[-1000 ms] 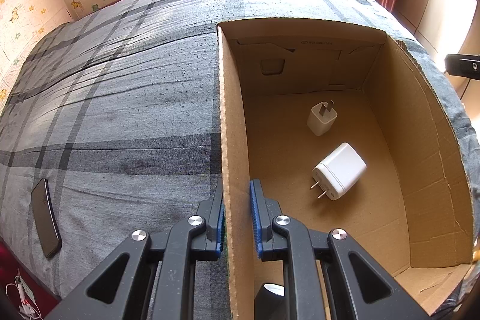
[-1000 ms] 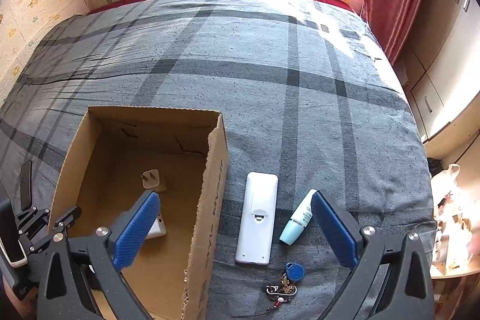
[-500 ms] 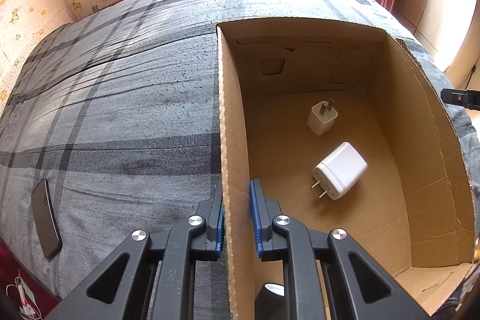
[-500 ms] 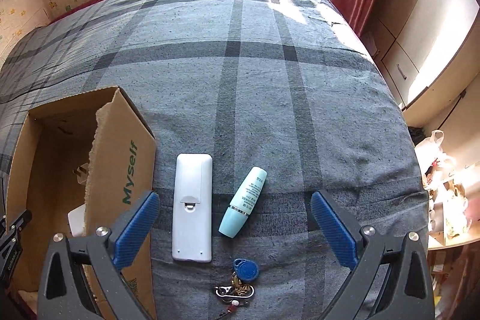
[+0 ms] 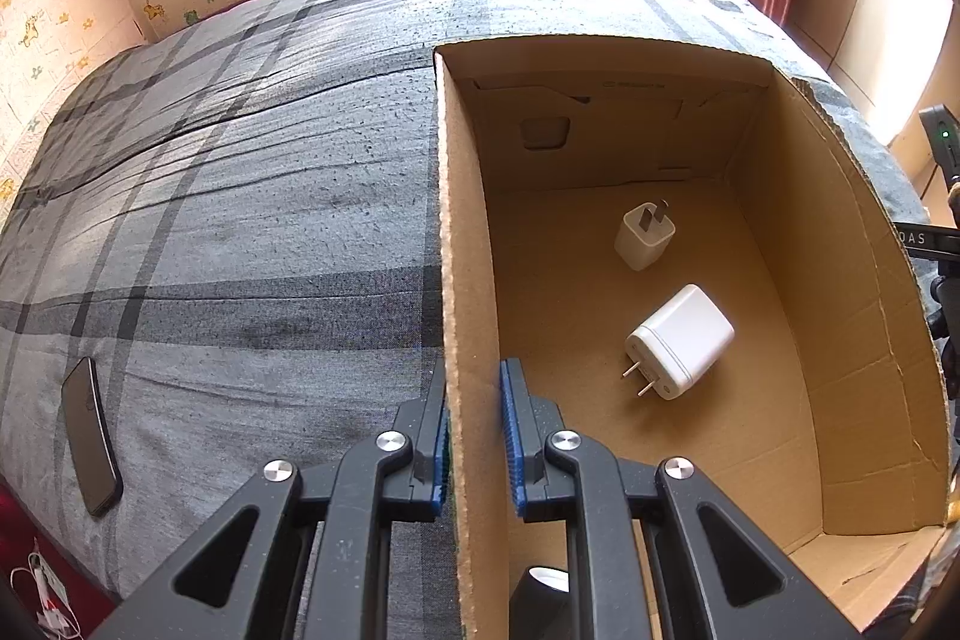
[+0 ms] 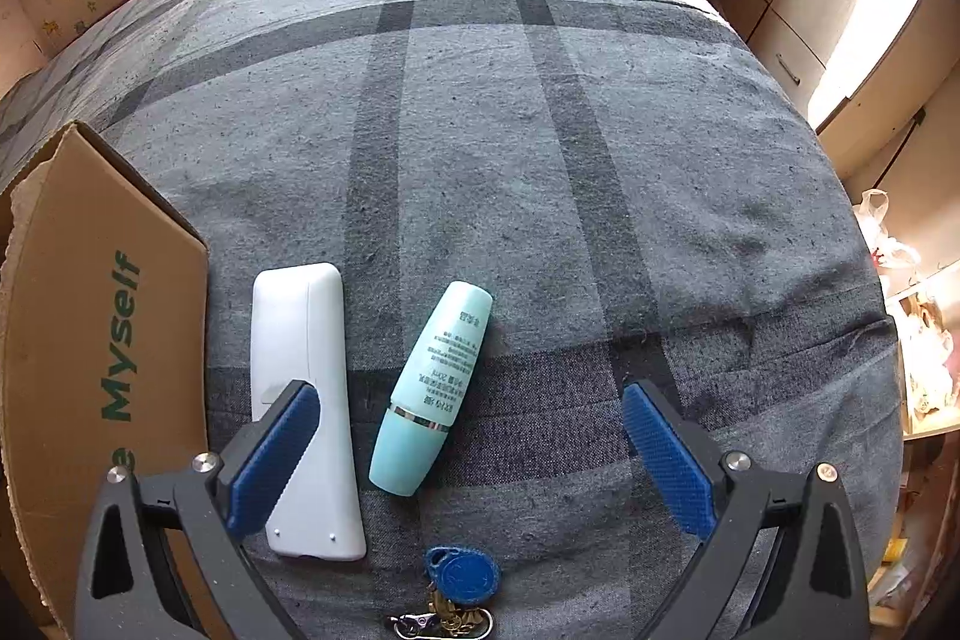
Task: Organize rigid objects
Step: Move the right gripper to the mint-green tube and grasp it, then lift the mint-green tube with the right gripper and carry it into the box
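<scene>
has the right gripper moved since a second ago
Yes. The right gripper has shifted right, away from the cardboard box, and dropped closer to the mint tube.

Left gripper [image 5: 474, 430]: pointed steeply down, black arms converging, blue ribbed pads [image 5: 511, 436] pressed close from either side on the cardboard wall of the box [image 5: 465, 280]; one finger outside the wall, one inside.

Right gripper [image 6: 471, 451]: also aimed steeply down, jaws spread wide, nothing between the pads touching them. Left pad [image 6: 273, 454] hangs over the white remote [image 6: 300, 340]; right pad over bare bedding.
</scene>
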Demonstrator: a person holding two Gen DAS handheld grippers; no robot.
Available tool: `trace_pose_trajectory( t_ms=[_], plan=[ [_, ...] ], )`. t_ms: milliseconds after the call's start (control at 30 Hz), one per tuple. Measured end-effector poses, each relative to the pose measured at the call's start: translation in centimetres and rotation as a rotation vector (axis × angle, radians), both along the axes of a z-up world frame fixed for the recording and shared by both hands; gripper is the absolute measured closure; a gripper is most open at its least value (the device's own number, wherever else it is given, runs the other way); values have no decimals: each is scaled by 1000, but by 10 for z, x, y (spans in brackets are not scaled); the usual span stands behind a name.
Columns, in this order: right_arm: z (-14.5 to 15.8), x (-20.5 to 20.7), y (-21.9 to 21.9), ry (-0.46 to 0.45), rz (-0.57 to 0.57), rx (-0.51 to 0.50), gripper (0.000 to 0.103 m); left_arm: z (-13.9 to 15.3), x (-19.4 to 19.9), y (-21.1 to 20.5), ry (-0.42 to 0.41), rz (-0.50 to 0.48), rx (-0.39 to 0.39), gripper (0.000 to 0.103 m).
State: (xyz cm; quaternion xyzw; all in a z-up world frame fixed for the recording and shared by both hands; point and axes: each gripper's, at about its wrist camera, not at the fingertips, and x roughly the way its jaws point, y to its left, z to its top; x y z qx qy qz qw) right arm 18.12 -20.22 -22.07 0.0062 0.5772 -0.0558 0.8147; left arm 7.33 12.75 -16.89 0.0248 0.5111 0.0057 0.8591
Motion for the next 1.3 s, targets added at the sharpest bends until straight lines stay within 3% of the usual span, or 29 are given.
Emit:
trace_pose_trajectory(
  t_ms=[233,400,500,533,867,1300],
  plan=[
    [-14,12,-3,31,-12,30,10,0,1,-3,2,-2,9,87],
    [-26,18,-4,59,-20,48,31,0,1,-2,3,-1,5,87],
    [-28,21,-5,74,-5,93,72,-1,1,-2,3,-3,13,87],
    [-26,21,-4,68,-2,86,75,-1,1,-2,3,-4,17,86],
    [-9,14,6,51,24,80,76,0,0,-5,0,-6,23,86],
    [43,-14,19,0,63,63,76,0,0,-4,1,-2,12,86]
  ],
)
